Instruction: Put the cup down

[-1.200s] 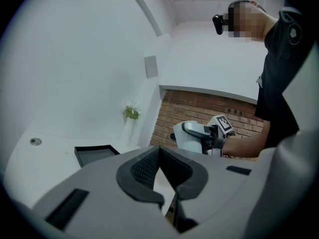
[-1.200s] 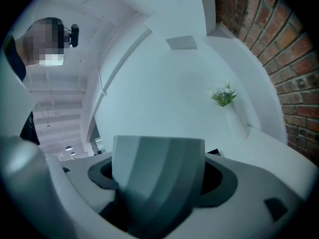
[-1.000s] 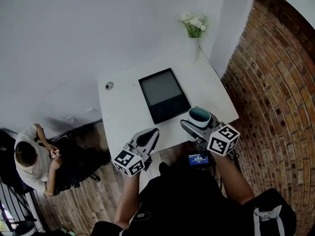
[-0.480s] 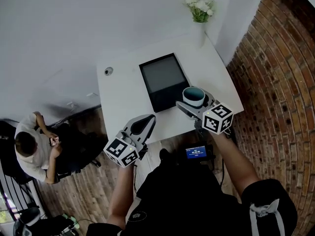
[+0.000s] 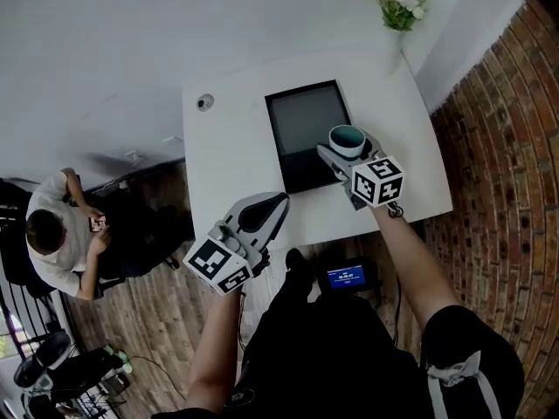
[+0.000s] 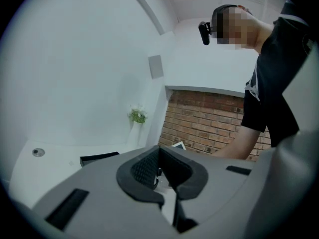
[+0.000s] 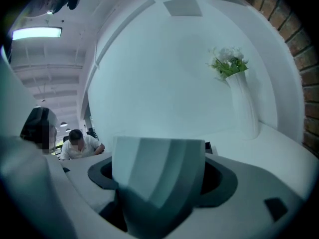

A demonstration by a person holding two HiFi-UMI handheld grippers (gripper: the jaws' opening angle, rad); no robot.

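White table (image 5: 227,138) | right gripper (image 5: 346,152) fingers clamp cup (image 5: 347,135), seemingly empty | left gripper (image 5: 278,203) fingers closed, empty

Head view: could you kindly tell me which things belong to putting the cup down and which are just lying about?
Job: cup; right gripper holding it; white table.
Lying about: black panel; vase of flowers; small round fitting; left gripper.
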